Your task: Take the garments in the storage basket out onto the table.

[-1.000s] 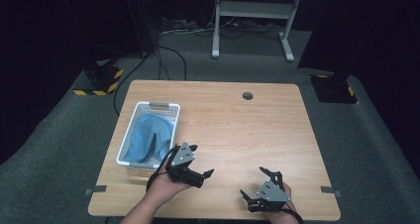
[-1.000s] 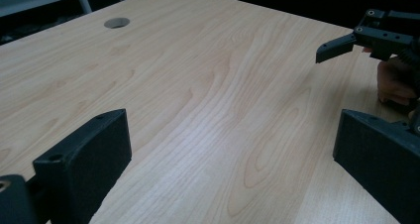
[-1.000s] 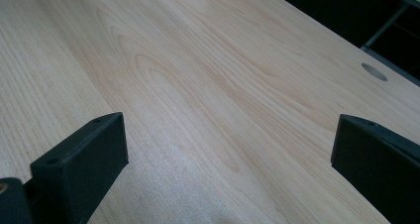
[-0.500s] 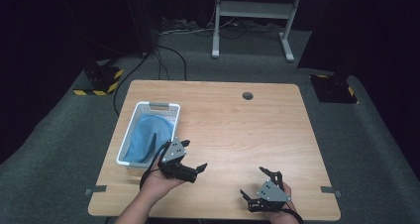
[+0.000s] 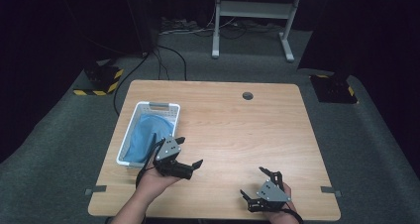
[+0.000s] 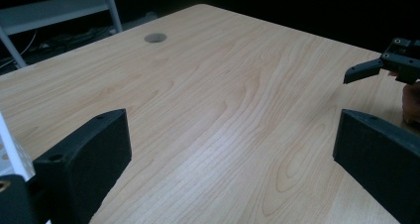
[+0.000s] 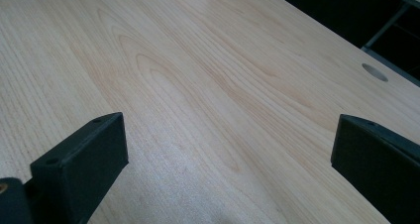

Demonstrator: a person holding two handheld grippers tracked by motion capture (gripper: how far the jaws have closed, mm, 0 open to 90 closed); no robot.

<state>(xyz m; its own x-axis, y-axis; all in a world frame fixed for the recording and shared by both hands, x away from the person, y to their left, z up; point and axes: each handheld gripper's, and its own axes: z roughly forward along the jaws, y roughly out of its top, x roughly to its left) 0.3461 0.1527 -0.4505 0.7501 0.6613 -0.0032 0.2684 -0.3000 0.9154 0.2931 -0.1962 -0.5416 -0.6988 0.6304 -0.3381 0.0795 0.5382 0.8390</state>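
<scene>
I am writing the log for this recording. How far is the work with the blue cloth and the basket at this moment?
Looks done: the blue cloth lies inside the white basket at the table's left side. In hand: nothing; the left gripper beside the basket and the right gripper near the front edge both stand open and empty. Left: apparently nothing, or a next step not yet begun.

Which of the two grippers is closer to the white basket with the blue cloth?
The left gripper, jaws wide open, right beside the white basket that holds the blue cloth. The right gripper, also open, sits apart near the table's front edge.
</scene>
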